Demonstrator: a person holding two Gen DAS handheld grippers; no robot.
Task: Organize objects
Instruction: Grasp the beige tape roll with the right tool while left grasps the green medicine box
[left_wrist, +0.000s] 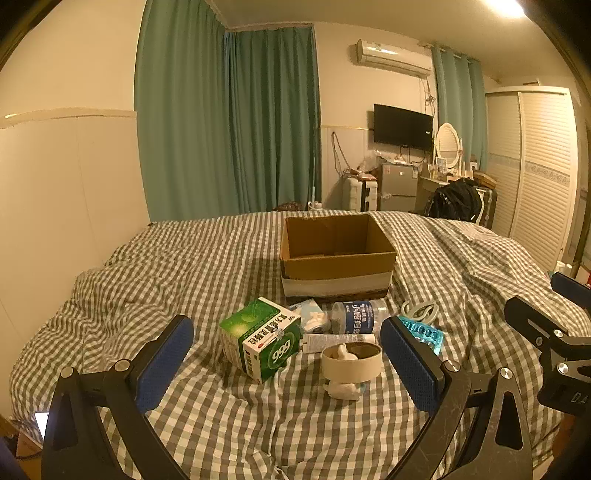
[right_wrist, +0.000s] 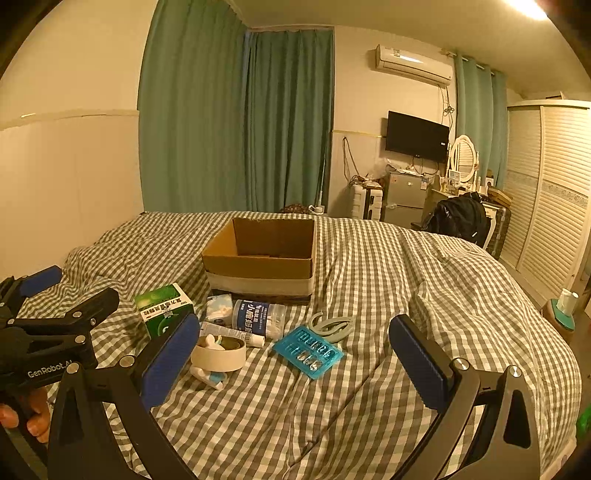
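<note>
An open cardboard box sits on the checked bed. In front of it lie a green carton, a tape roll, a white tube, a clear jar with a blue label, a tissue pack, a blue blister pack and a pale ring clip. My left gripper is open around the carton and tape roll, above them. My right gripper is open above the blister pack.
The bed's checked cover is rumpled. A small white figure lies under the tape roll. A wardrobe, a dark backpack and a fridge stand beyond the bed. A hand holds the left gripper.
</note>
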